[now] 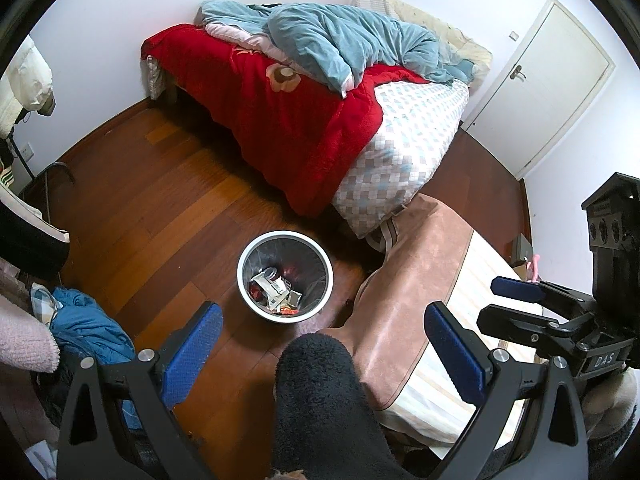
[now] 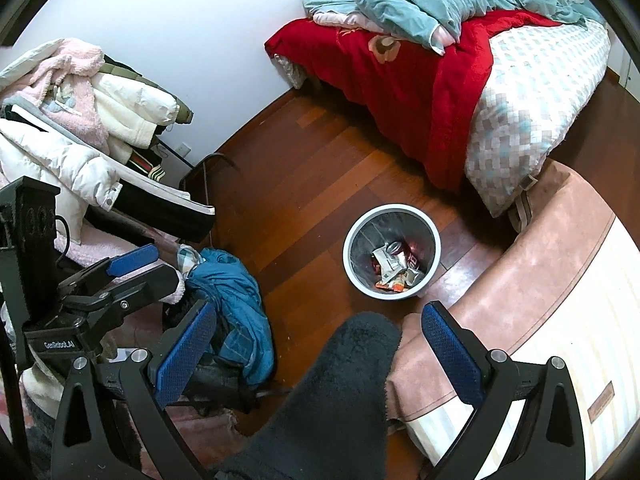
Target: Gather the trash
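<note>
A white-rimmed trash bin with a grey liner stands on the wooden floor. Crumpled wrappers and a red can lie inside it. My left gripper hovers above and short of the bin, open, with nothing between its blue pads. From the right wrist it appears at the left. My right gripper is also open and empty, level with the bin; the left wrist view has it at the right. Dark fuzzy fabric on the person fills the gap between each pair of fingers.
A bed with a red blanket and a teal quilt stands behind the bin. A pink-brown covered mattress lies to the right. Piled coats and a blue garment crowd the left. There is a white door.
</note>
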Tool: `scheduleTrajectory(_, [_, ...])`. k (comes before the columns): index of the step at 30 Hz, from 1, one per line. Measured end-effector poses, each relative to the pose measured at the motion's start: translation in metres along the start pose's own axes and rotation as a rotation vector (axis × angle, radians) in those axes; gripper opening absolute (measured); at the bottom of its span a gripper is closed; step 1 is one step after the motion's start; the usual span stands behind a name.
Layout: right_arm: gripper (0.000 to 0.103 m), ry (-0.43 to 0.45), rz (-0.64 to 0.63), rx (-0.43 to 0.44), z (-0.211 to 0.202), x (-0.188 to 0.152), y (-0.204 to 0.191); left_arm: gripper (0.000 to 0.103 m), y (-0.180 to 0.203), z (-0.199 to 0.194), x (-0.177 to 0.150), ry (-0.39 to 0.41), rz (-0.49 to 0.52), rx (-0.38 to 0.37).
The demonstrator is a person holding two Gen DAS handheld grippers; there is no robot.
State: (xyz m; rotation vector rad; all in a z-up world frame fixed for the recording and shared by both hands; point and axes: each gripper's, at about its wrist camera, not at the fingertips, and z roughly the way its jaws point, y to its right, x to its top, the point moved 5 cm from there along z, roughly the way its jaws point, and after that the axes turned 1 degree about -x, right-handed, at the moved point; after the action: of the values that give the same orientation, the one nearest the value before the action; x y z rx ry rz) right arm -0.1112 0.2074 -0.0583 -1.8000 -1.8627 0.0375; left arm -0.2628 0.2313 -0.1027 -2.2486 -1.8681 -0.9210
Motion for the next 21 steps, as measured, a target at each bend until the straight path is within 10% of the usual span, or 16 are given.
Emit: scheduleTrajectory(21, [0.103, -0.014, -0.01, 0.015, 0.0036, -0.009, 0.0009, 0.103, -0.0052, 0.0039, -0.0084, -0.005, -0.007, 0.0])
